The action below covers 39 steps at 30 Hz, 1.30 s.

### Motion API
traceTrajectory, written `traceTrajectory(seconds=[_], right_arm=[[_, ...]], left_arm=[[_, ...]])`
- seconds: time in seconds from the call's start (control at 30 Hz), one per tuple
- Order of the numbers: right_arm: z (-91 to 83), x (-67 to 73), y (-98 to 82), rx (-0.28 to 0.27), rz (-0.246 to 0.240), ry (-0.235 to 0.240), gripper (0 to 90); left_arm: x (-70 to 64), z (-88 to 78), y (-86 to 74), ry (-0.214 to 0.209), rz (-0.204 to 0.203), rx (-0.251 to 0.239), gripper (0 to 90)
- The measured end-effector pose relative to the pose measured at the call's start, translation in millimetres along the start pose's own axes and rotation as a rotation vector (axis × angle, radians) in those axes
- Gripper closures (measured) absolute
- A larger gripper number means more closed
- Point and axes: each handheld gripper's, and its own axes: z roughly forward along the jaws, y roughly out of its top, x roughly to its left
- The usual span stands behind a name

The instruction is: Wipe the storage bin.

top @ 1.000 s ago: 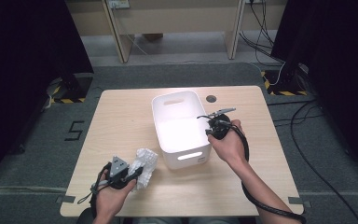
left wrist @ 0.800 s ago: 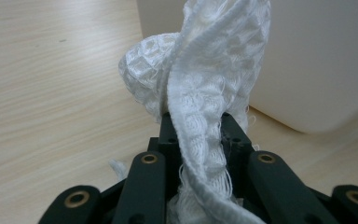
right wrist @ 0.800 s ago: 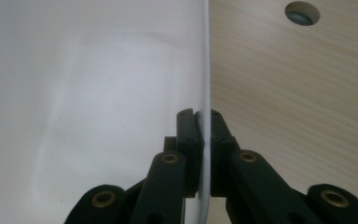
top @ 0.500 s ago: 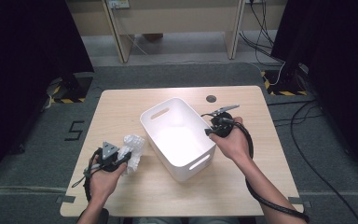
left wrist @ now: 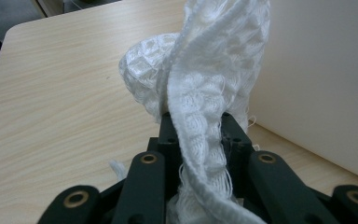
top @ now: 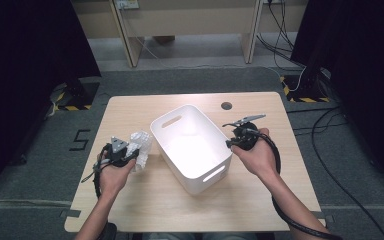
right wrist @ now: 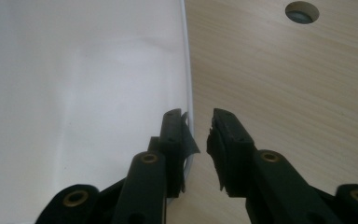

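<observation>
Left tool was clamped on a white cloth — in the left gripper view we saw the waffle-weave cloth bunched between the black jaws and rising up out of them, frayed threads hanging at the pads. In the high view we held it above the bench, just beside the near-left wall of the white bin; in the left gripper view that wall stood right behind the cloth, though we could not tell whether cloth and bin touched.

Our right tool sat at the bin's right rim. In the right gripper view its jaws straddled the rim — one pad inside the bin and touching the wall's edge, the other outside over the bench, with a clear gap left between the outer pad and the wall. So we counted this tool as open, not gripping; its jaws had just been closing a little around the rim.

We saw the bin lying skewed on the bench, one corner pointing toward the far left and another toward us, its handle slots showing on the far and near end walls. It looked bare inside. A round cable hole lay in the bench beyond it, apart from the bin.
</observation>
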Motion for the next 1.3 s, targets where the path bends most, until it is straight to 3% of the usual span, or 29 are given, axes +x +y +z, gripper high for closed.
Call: traceTrajectory(seconds=[0.03, 0.23, 0.4, 0.43, 0.57, 0.7, 0.8, 0.83, 0.9, 1.07, 1.3], right_arm=[[0.3, 0.1, 0.5, 0.003, 0.001, 0.031, 85.2], [1.0, -3.5, 3.0, 0.012, -0.014, 0.033, 86.7], [1.7, -10.2, 4.4, 0.003, -0.033, 0.003, 84.0], [1.2, -11.5, 3.9, -0.005, -0.027, -0.01, 77.7], [-6.4, -11.6, 1.7, -0.045, 0.002, 0.0, 74.5], [-22.8, -16.0, -5.9, -0.078, 0.055, 0.013, 80.6], [-29.0, -16.8, -9.0, -0.078, 0.06, 0.002, 84.3], [-32.2, -17.9, -10.4, -0.086, 0.048, -0.021, 85.7], [-37.7, -21.9, -15.4, -0.069, 0.061, -0.027, 89.6], [-33.1, -23.2, -26.1, -0.011, 0.054, -0.019, 90.0], [-24.2, -8.5, -35.7, 0.051, 0.015, 0.018, 90.0]], left_arm=[[-0.1, 0.0, 0.0, 0.0, 0.001, 0.001, 74.3], [1.7, 3.7, 1.4, 0.009, 0.01, 0.003, 74.3], [2.1, 7.8, 6.3, 0.015, 0.015, 0.003, 74.3], [2.1, 8.7, 7.8, 0.016, 0.018, 0.003, 74.3], [1.9, 13.3, 13.3, 0.019, 0.018, 0.004, 74.3], [-1.1, 20.2, 18.7, 0.019, 0.03, -0.002, 74.4], [-3.2, 22.5, 20.2, 0.017, 0.032, -0.006, 74.4], [-3.7, 23.3, 21.0, 0.017, 0.035, -0.005, 74.4], [-3.7, 26.5, 23.5, 0.019, 0.034, -0.004, 74.5], [-2.9, 31.1, 27.3, 0.024, 0.028, -0.003, 74.5], [-1.6, 41.3, 35.1, 0.016, 0.041, -0.007, 74.5]])
